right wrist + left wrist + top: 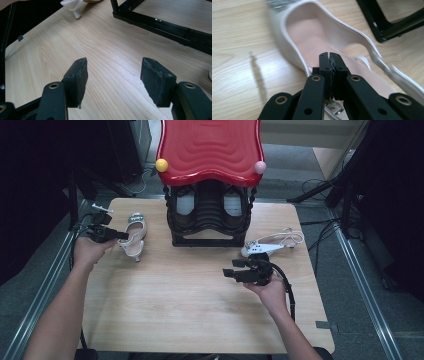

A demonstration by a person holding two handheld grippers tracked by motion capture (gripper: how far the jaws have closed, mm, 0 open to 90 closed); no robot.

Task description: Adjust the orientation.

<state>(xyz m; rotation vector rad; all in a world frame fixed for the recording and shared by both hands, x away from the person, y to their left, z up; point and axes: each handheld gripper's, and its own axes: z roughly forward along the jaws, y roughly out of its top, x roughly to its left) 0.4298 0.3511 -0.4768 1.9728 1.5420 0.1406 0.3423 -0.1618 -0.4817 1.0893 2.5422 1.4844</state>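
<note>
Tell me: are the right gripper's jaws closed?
No, the right gripper has its jaws wide apart, with bare table between them.

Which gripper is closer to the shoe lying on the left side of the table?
Left. The left gripper is shut on the shoe, pinching its side wall. The right gripper hangs open over bare table, well off to the shoe's right.

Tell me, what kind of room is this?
Probably a lab or recording workshop, not a home: a bare wooden table on metal rails, cables on the grey floor, dark stands around, and a shoe rack staged with sandals.
</note>
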